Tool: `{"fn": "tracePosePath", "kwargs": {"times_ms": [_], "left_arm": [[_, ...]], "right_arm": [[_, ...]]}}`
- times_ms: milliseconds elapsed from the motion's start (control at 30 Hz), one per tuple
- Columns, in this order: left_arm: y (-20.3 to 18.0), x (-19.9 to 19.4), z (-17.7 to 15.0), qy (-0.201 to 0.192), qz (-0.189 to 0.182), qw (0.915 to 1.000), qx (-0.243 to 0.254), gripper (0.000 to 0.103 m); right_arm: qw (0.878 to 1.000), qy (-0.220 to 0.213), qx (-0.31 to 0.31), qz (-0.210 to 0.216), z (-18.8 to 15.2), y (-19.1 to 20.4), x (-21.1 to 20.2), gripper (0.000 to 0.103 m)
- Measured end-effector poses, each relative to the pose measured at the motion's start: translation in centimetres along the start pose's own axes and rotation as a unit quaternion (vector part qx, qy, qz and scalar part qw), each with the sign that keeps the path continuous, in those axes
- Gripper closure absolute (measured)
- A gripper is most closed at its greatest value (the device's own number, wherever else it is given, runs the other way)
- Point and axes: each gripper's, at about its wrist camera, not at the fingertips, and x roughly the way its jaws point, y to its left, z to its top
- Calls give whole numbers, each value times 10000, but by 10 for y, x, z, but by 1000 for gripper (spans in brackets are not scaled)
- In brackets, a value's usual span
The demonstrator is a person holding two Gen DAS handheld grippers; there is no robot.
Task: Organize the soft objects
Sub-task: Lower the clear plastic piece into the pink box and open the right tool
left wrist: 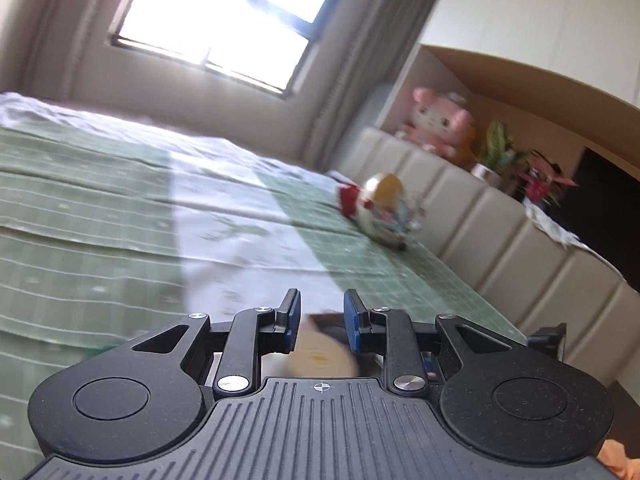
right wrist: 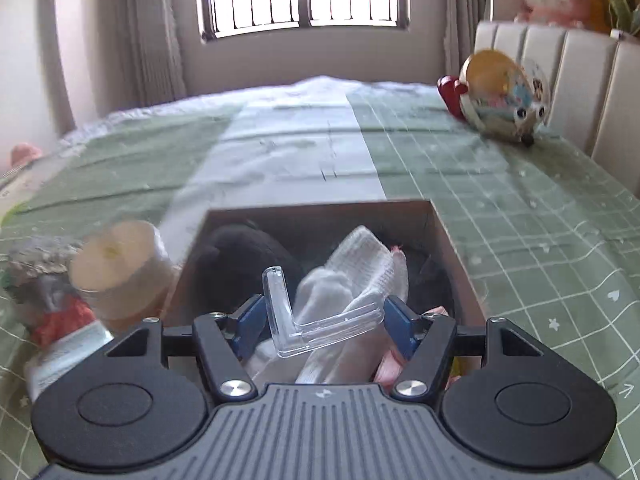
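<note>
A: What does the left hand-held gripper (left wrist: 320,322) carry?

B: Its jaws stand narrow, and a pale roll (left wrist: 320,356), soft cloth or foam I think, sits low between them. It is blurred, so I cannot tell if the pads really press it. In the right wrist view the same roll (right wrist: 120,268) appears to the left of the right hand-held gripper (right wrist: 322,322), just beside the cardboard box (right wrist: 452,248).

A: And the right one?

B: It holds a clear L-shaped plastic piece (right wrist: 308,322), with the jaws closed on its two ends at a middle width. The piece is stiff and smooth, so it can slip or turn in the pads.

A: How will the roll handle?

B: I judge it light and squashy. It is better to take it across the round side, near the middle, and not too hard.

A: Where do the soft things go?

B: The box lies directly ahead of and below the right gripper, on the green bed cover (right wrist: 520,208). White cloth (right wrist: 360,264) and something dark (right wrist: 240,256) already fill much of it.

A: Room to move?

B: Ahead the bed is open. Far ahead to the right, a plush toy (right wrist: 504,92) leans near the padded headboard (right wrist: 576,80). The box walls are the edges to clear.
</note>
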Motion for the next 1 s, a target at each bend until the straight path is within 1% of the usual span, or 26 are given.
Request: {"fn": "tracePosePath", "kwargs": {"times_ms": [33,100,133,167,200,233,300,400,467,533,633,667,767,833,900,1000], "left_arm": [[11,-8,1,-51,139,9999,-41,77],[34,-19,1,-35,527,9985,-171,77],[44,-22,-2,5,719,9972,-226,77],[51,-25,-7,27,852,9960,-272,77],[58,-27,-12,45,916,9953,-314,77],[63,-28,-18,67,939,9949,-360,77],[75,-33,-33,103,937,9944,-474,77],[75,-36,-61,191,794,9956,-464,77],[69,-30,-77,343,726,9962,-351,77],[60,-18,-90,569,688,9960,-34,77],[43,2,-101,861,527,9932,572,77],[39,11,-105,960,547,9910,752,77],[35,33,-110,1150,886,9835,1080,77],[37,42,-111,1248,930,9821,1059,77],[38,49,-111,1355,874,9820,989,77],[40,56,-112,1360,771,9834,925,77]], "right_arm": [[9998,161,-3,-90,-2,1,11,38],[9994,172,-140,-277,-4,4,18,38],[9993,160,-188,-288,-5,6,17,38],[9993,152,-220,-275,-6,8,14,36],[9992,175,-266,-246,-7,8,12,31],[9990,206,-325,-217,-8,9,8,28],[9985,112,-468,-266,-11,14,-3,27],[9970,-280,-651,-325,-16,24,-31,26],[9955,-537,-722,-295,-20,31,-51,25],[9947,-710,-727,-179,-27,39,-69,24],[9949,-729,-675,198,-42,48,-90,23],[9947,-716,-657,333,-49,51,-95,23],[9936,-655,-720,571,-73,62,-106,23],[9927,-667,-821,585,-92,68,-111,23],[9921,-670,-876,600,-110,72,-113,23],[9932,-553,-872,538,-131,77,-108,23]]}}
